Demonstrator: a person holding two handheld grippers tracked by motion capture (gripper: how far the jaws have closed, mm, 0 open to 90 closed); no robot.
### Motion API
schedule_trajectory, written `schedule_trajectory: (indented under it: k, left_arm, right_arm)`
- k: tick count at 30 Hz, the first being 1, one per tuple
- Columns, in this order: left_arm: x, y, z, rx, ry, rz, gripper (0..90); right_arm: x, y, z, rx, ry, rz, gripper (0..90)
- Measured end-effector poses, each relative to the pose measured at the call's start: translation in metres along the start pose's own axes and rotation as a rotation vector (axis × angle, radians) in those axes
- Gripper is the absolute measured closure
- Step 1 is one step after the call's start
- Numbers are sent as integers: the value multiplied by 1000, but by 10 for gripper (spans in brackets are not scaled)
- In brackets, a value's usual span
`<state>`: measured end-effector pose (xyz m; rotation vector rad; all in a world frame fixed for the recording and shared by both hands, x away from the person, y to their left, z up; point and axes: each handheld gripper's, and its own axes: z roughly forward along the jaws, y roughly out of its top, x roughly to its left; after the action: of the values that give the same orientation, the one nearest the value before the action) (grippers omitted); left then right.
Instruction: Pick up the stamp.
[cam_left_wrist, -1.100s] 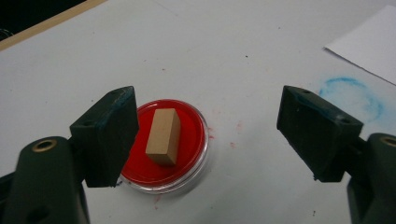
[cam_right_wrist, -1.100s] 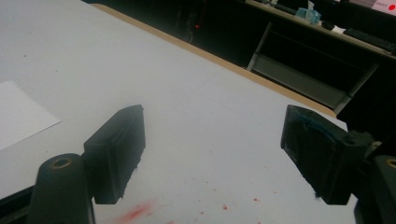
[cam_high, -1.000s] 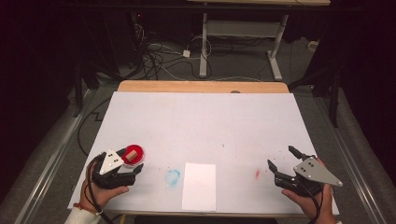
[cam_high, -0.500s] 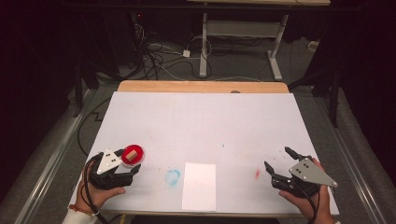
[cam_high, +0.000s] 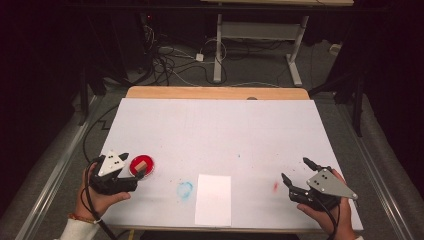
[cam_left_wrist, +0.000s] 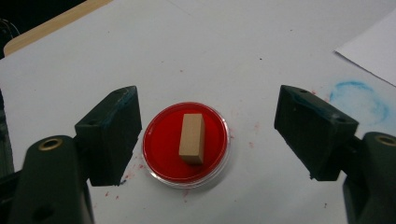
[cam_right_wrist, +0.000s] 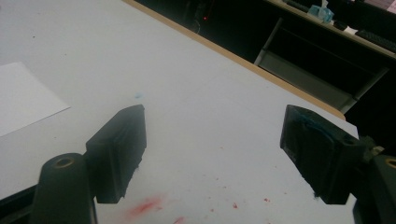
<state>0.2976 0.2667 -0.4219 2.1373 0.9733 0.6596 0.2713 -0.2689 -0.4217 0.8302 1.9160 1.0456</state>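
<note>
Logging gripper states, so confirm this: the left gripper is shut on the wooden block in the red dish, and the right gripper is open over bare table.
Not quite. The left gripper is open: in the left gripper view its jaws stand wide on either side of the red dish, clear of the wooden block. The right gripper is open over bare table, as stated.

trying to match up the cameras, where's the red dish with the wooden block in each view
High view: red dish near the table's front left corner, just ahead of the left gripper.
Left gripper view: dish centred between the open fingers.
Right gripper view: not in it.
Shared landmark: the white paper sheet.
</note>
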Motion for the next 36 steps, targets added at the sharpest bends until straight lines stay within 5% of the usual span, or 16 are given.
schedule_trajectory:
  k: [9,17,25,36]
  left_arm:
    - [10,5,-2,12,-7,-1,244]
    - [25,14,-1,75,-31,12,265]
    - [30,17,16,173,-118,12,344]
    - [29,16,45,339,-150,16,537]
  right_arm:
    - [0,0,1,6,1,1,232]
    - [0,-1,3,20,6,-2,233]
    - [1,-3,5,38,10,-8,237]
    - [3,-3,6,48,19,-22,247]
